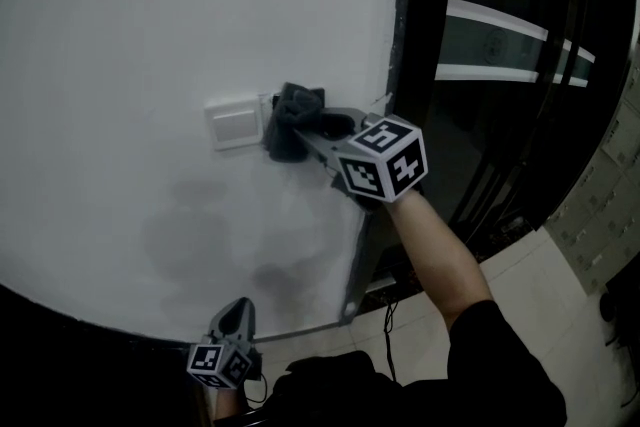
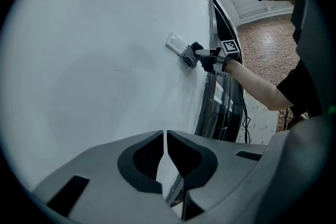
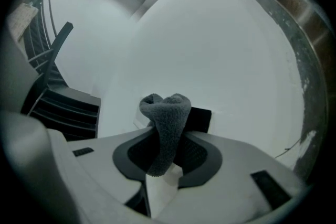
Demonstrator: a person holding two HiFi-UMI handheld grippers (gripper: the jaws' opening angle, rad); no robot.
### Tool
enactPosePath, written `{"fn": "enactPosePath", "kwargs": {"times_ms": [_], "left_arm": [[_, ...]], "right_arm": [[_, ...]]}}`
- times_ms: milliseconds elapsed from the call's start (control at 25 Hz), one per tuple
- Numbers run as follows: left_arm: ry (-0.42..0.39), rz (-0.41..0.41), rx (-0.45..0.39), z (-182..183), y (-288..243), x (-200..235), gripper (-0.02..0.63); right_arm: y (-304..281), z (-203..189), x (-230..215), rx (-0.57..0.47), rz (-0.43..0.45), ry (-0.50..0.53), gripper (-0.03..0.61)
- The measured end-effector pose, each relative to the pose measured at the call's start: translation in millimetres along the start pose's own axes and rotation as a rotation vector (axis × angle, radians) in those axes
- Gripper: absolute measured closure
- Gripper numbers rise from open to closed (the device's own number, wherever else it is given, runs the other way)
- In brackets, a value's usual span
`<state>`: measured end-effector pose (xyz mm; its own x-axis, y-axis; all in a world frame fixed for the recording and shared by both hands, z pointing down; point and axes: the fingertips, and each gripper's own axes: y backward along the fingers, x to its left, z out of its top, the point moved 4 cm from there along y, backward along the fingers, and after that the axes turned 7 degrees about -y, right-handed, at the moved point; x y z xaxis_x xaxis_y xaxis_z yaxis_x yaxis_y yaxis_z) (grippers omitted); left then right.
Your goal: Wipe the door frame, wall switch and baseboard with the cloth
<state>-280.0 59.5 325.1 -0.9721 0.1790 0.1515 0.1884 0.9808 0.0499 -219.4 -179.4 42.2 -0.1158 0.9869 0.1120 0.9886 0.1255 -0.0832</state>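
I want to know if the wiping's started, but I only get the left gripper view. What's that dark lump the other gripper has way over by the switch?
Observer: The right gripper view shows it close up. It's a fuzzy grey cloth, folded into a loop and pinched between the jaws of the right gripper.
Operator: Is it touching the switch?
Observer: In the head view the cloth covers the right edge of the white wall switch, so it looks pressed against it there, just left of the dark door frame.
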Motion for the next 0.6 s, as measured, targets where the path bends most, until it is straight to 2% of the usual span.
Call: {"fn": "enactPosePath", "kwargs": {"times_ms": [600], "left_arm": [[-0.021, -0.029, 0.019, 4.1, -8.4, -5.1, 0.609]], "right_arm": [[27.3, -11.3, -29.2, -0.016, -0.082, -0.020, 0.480]]}}
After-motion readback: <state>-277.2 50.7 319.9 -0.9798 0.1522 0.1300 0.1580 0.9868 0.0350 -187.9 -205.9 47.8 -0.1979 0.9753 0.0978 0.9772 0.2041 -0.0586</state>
